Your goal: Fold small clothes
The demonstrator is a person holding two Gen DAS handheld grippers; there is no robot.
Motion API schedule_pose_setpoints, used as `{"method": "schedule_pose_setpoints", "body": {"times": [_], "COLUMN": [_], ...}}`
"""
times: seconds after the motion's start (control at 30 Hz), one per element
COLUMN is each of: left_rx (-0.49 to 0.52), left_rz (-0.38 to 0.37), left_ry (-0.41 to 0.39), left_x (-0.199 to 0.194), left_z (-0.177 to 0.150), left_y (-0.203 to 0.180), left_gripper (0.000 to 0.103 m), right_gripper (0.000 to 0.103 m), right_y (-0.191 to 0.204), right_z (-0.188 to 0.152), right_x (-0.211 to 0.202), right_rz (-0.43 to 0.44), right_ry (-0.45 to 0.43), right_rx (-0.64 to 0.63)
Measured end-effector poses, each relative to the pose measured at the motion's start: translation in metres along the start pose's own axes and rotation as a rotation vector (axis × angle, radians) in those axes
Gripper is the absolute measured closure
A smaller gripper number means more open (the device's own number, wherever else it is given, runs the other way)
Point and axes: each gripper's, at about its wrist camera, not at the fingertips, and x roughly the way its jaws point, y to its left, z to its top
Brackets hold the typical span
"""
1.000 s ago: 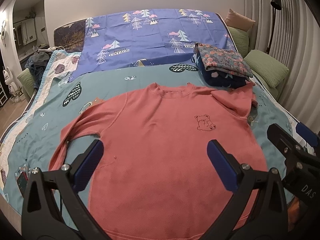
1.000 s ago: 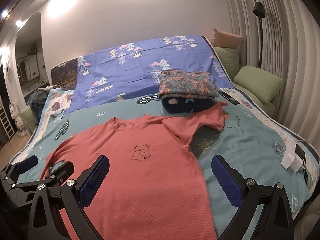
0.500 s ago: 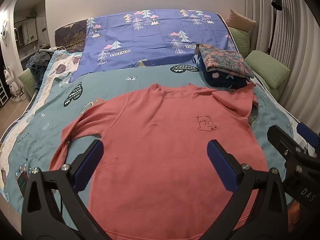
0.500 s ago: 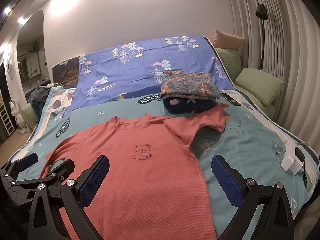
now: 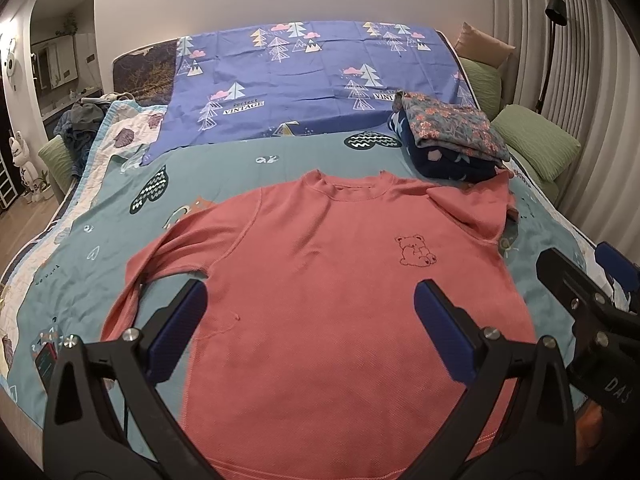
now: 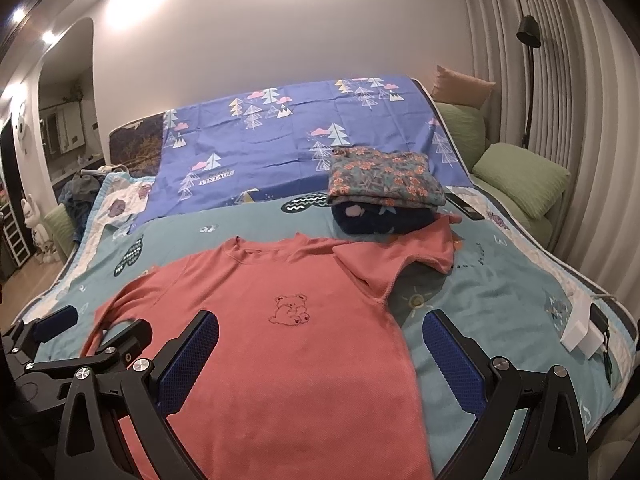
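A salmon-pink long-sleeved shirt (image 5: pixel 320 280) (image 6: pixel 280 328) with a small bear outline on the chest lies flat, front up, on the teal bed cover. One sleeve trails toward the left edge; the other is folded up against a stack of folded clothes (image 5: pixel 448 136) (image 6: pixel 384 192). My left gripper (image 5: pixel 308 320) hovers open above the shirt's lower half, nothing between its blue pads. My right gripper (image 6: pixel 320 348) also stands open, above the shirt's right hem side. Each gripper shows at the edge of the other's view.
A blue tree-print sheet (image 5: pixel 304 80) covers the head of the bed. Green pillows (image 6: pixel 520 176) and a floor lamp (image 6: pixel 528 36) stand at the right. A white charger (image 6: pixel 580 328) and a remote (image 6: pixel 464 206) lie on the cover at the right. A clothes heap (image 5: pixel 84 120) sits far left.
Both views have risen and drawn back slightly, so the shirt sits a little lower in frame. Both grippers stay open and the shirt has not moved.
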Motion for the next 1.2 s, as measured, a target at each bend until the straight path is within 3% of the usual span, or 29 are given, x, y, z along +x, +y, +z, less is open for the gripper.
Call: {"method": "schedule_pose_setpoints", "body": {"times": [1.2], "left_rx": [-0.023], "left_rz": [0.02], "left_ry": [-0.01], "left_x": [-0.001], "left_z": [-0.001], "left_y": [0.017], "left_gripper": [0.0], "right_gripper": [0.0], "right_y": [0.009], "right_z": [0.005], "right_x": [0.004], "right_rz": [0.012], "right_ry": [0.008], "right_rx": [-0.017]}}
